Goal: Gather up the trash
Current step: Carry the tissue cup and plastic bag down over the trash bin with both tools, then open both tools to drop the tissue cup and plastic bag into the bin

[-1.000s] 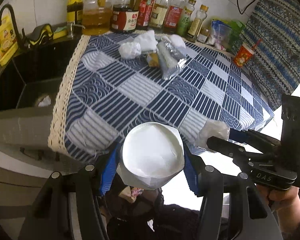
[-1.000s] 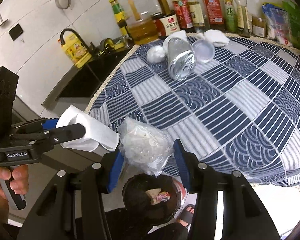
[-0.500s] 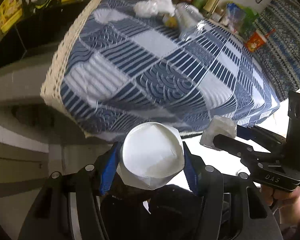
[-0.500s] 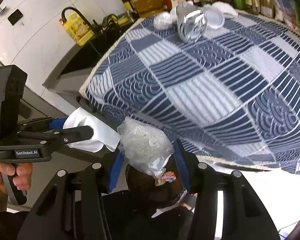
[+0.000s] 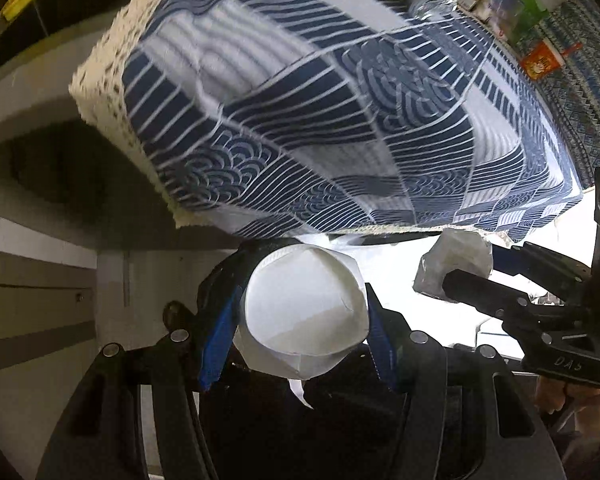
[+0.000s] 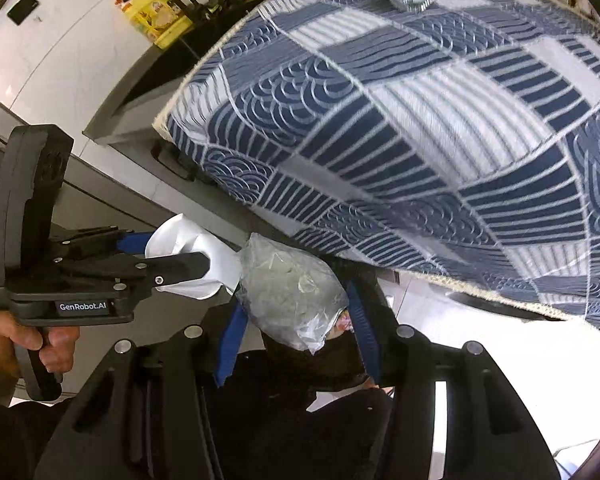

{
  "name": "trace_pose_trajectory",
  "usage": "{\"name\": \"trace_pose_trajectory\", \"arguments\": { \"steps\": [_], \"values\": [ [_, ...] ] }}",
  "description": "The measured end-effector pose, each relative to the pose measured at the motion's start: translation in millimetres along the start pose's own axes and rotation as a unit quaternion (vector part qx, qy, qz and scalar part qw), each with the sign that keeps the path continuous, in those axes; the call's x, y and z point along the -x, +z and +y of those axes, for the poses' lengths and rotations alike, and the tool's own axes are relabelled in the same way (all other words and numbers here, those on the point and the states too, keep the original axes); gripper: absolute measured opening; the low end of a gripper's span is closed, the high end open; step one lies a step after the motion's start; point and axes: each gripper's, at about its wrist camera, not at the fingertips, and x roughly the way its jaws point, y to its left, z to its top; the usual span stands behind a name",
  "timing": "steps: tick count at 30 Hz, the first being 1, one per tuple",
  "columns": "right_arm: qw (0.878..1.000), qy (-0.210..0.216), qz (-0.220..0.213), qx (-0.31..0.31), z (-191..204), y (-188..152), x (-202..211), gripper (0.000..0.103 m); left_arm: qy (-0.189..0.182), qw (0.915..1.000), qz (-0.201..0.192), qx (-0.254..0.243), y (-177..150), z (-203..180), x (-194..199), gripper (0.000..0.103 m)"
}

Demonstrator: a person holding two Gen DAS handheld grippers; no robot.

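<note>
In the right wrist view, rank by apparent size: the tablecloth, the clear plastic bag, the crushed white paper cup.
1. tablecloth, by far largest.
2. clear plastic bag in the right tool.
3. crushed white paper cup, smallest, though the bag's nearness to the camera makes this ranking unsure.

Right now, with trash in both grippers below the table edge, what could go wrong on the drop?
1. The left gripper and right gripper hang close side by side; in the right wrist view the paper cup nearly touches the plastic bag, so they could bump.
2. The bin's dark opening is mostly hidden behind the bag, so a release could miss.
3. The hanging tablecloth sits just above and could snag.
</note>
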Motion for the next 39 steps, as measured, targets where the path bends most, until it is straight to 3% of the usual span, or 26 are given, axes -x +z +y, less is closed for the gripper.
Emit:
{"name": "trace_pose_trajectory", "arguments": {
  "steps": [19, 39],
  "values": [
    [0.996, -0.004, 0.079, -0.030, -11, -20, -59, 0.050, -0.003, 0.9973, 0.071, 0.017, -3, 27, -49, 0.057],
    [0.993, -0.007, 0.103, -0.048, -14, -19, -80, 0.051, -0.004, 0.9939, 0.108, 0.023, -5, 37, -74, 0.058]
  ]
}}
